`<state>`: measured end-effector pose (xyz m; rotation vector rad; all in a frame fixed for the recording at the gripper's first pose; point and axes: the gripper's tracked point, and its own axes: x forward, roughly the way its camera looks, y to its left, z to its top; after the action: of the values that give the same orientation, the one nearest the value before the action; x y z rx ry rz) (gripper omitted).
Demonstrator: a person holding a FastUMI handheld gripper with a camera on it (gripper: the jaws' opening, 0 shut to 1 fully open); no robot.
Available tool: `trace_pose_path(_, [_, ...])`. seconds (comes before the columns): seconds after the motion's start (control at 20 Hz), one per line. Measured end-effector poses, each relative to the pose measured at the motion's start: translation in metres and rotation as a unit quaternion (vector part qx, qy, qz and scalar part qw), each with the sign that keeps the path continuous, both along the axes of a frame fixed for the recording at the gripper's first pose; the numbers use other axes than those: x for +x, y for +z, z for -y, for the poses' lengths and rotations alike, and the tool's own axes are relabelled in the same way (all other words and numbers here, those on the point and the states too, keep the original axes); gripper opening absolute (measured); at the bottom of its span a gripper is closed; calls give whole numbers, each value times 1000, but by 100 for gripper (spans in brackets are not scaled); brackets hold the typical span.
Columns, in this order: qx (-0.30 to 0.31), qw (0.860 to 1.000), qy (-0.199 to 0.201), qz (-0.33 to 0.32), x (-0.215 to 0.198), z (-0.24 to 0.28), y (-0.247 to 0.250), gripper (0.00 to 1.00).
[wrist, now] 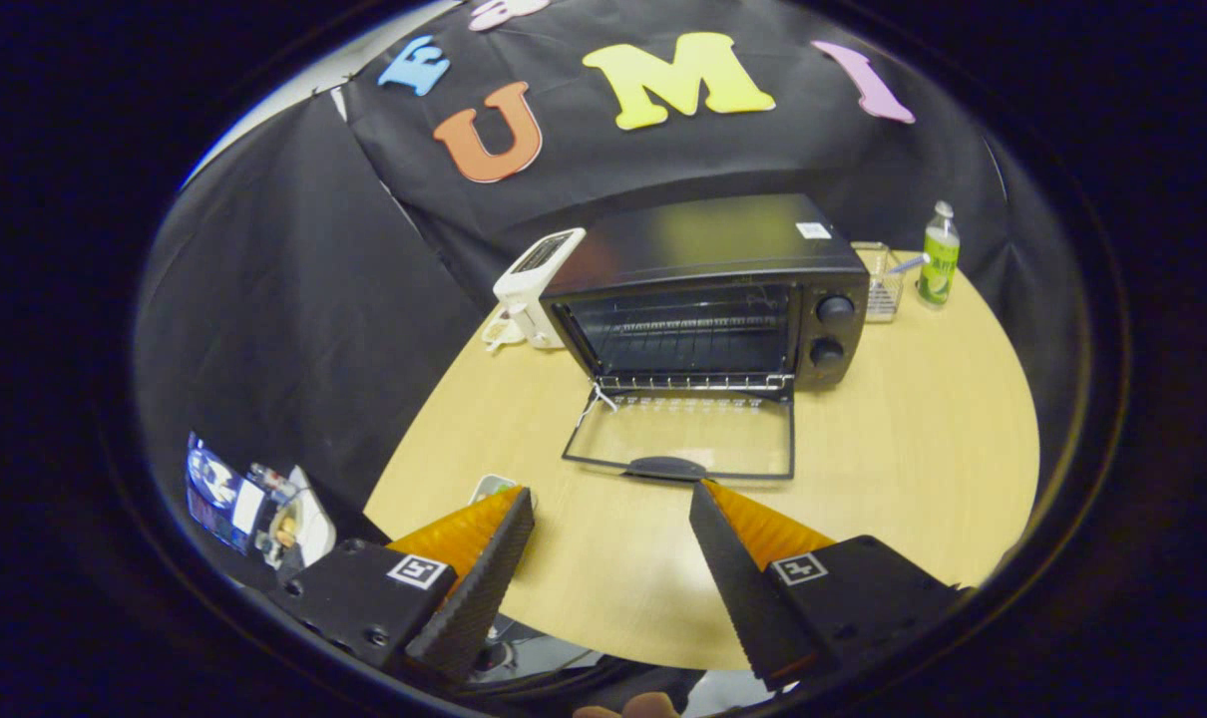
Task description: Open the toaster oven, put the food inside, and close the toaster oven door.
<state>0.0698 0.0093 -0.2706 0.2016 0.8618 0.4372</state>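
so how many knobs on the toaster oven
2, both on the panel right of the toaster oven's open cavity: the upper knob and the lower knob right below it. The gripper hangs open short of the lowered door.

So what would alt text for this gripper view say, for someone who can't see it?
A black toaster oven stands on a round wooden table, its glass door folded down flat and its rack bare. The gripper hangs open just short of the door handle, holding nothing. A white appliance stands beside the oven, a green bottle beyond.
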Motion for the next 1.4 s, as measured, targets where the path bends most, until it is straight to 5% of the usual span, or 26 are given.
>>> trace_pose_path(0.25, [107,986,21,-124,-31,-49,-27,100])
trace_pose_path(0.55, [122,971,56,-197,-42,-100,-75,99])
trace_pose_path(1.0, [156,948,53,-271,-40,-144,-122,93])
trace_pose_path(1.2, [156,942,58,-291,-40,-153,-127,79])
trace_pose_path(1.4, [150,942,63,-293,-37,-151,-124,46])
